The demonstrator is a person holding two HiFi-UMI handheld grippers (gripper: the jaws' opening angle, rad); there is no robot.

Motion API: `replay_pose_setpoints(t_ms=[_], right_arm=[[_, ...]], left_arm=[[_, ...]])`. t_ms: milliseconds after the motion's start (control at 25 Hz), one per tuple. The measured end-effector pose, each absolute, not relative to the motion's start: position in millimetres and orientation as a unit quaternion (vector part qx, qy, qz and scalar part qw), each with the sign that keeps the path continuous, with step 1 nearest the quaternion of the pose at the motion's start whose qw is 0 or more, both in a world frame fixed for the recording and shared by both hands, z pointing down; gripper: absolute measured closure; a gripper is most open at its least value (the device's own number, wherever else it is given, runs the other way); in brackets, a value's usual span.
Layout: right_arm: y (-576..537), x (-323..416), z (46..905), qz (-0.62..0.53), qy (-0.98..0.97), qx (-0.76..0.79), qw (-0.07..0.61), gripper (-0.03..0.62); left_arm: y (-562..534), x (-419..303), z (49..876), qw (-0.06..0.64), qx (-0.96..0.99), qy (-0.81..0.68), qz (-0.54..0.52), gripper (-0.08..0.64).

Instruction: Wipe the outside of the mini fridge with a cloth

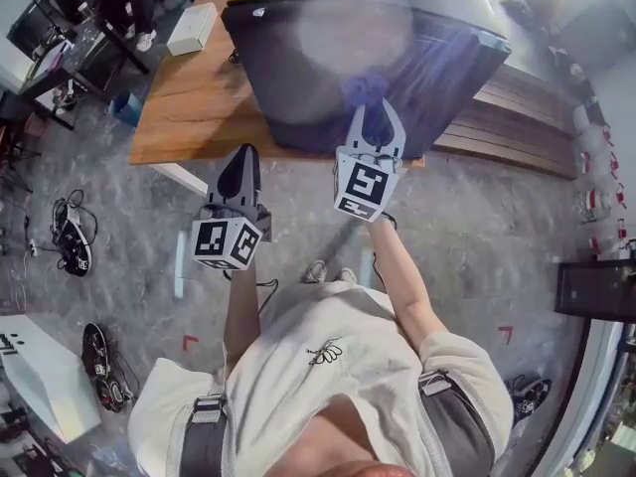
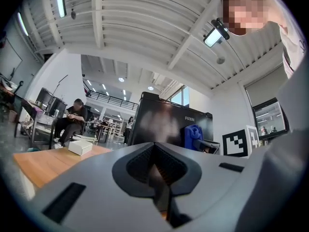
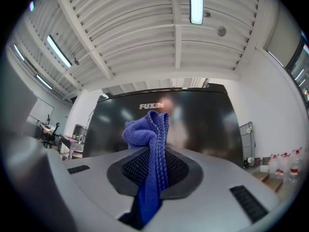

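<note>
The mini fridge (image 1: pixel 288 78) stands on a wooden table (image 1: pixel 189 107). At its dark front the right gripper (image 1: pixel 373 127) has its jaws pinched tight on a blue cloth (image 3: pixel 149 129) (bunched above them, contact with the fridge unclear). The left gripper (image 1: pixel 238 172) hangs short of the fridge, jaws together on nothing.

Wooden table (image 1: pixel 189 107) on grey mottled floor (image 1: pixel 477 237). White walls (image 2: pixel 53 76), white ribbed ceiling (image 3: pixel 145 37) w/ tube lights (image 3: pixel 195 1) lit. Desk (image 2: pixel 38 125) far left.
</note>
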State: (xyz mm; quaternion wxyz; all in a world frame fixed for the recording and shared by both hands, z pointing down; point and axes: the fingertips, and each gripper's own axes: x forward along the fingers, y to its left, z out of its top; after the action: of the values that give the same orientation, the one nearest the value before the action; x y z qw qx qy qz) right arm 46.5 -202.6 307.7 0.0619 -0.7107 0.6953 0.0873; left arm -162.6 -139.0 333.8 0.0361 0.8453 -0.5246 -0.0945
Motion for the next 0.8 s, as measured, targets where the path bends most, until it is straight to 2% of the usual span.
replay_pose_setpoints(t_ms=[560, 800], right_arm=[[-183.4, 216.5, 316.9, 0.056, 0.568, -0.819, 0.061, 0.531], [-180.1, 240.2, 319.3, 0.06, 0.553, -0.829, 0.056, 0.531]], left_arm=[[-154.6, -81.5, 339.8, 0.047, 0.884, -0.456, -0.092, 0.555], [-160.6, -77.2, 336.9, 0.046, 0.885, -0.454, -0.098, 0.555]])
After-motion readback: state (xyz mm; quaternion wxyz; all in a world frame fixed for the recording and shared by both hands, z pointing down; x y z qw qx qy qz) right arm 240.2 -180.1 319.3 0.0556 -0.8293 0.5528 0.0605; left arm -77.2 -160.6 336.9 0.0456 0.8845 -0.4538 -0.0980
